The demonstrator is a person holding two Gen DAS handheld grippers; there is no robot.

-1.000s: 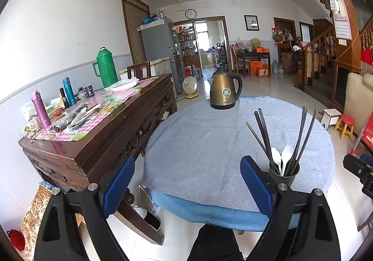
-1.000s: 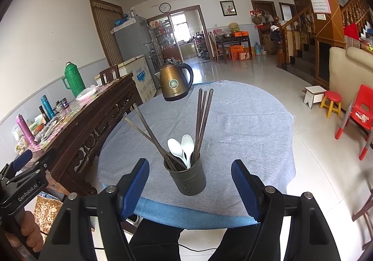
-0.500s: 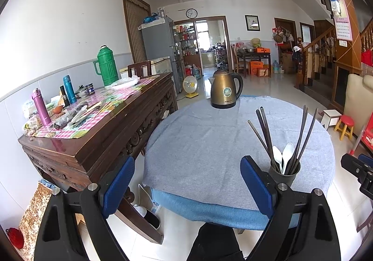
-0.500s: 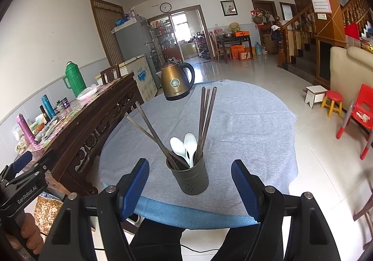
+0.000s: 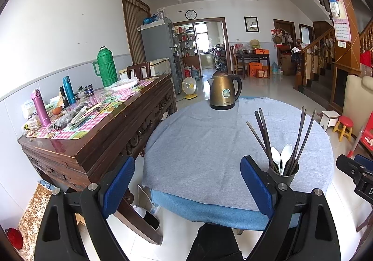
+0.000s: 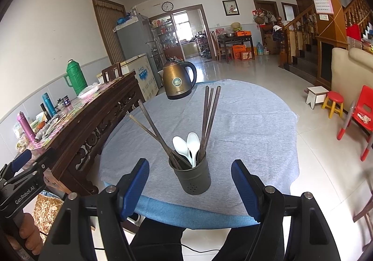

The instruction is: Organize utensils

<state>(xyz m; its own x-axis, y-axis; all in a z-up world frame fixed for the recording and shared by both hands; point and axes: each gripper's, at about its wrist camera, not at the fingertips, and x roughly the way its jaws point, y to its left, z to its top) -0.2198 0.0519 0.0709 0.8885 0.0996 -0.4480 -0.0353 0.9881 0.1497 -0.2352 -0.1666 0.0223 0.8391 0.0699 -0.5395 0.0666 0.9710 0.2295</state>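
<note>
Right gripper (image 6: 190, 181): jaws spread, empty, short of the holder (image 6: 193, 175). Left gripper (image 5: 186, 181): spread, empty, left of the holder. Holder: near table (image 6: 256, 125) edge, holding chopsticks (image 6: 209, 116) and two spoons (image 6: 187, 145). Task apparently near done; none seen loose. Kettle (image 6: 178, 80) beyond the holder. Only the left view shows the holder's rim half hidden.

Bronze kettle (image 5: 224, 90) at surface far edge, green thermos (image 5: 105, 67) on wooden sideboard (image 5: 98, 135), red stool (image 6: 333, 100), wall clock (image 5: 191, 14)

Round table (image 6: 256, 121), grey cloth (image 6: 244, 156), kettle (image 6: 178, 82), utensil holder (image 6: 194, 178)
</note>
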